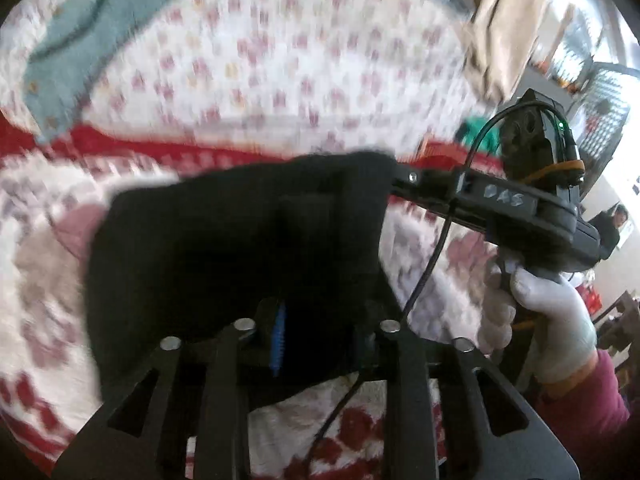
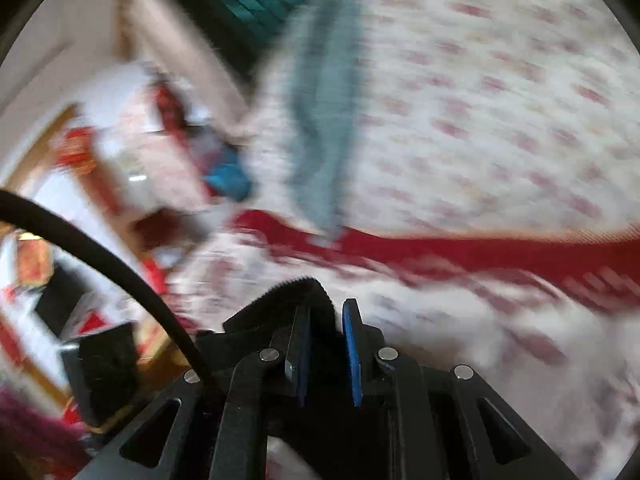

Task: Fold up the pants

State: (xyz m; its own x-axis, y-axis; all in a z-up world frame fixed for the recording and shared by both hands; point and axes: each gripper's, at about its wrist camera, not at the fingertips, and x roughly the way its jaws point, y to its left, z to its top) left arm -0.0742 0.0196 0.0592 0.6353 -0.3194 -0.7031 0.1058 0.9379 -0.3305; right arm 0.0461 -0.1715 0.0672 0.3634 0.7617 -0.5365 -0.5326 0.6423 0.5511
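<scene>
Both jaws grip the black pants (image 1: 240, 240); the right gripper (image 1: 400, 184) bears blurred handwriting resembling "DAS".

Both grippers are black plastic w/ cut-out linkage arms, silver round pivot pins and blue ribbed pads (image 2: 354, 354) on the fingers. The right gripper (image 1: 400, 178), seen from the left wrist cam, has a thin black cable, a green LED, an orange rubber band and handwritten white marking on its body. The hand (image 1: 556, 320) on its grip wears a white knit glove & a magenta sleeve (image 1: 588, 412).
</scene>
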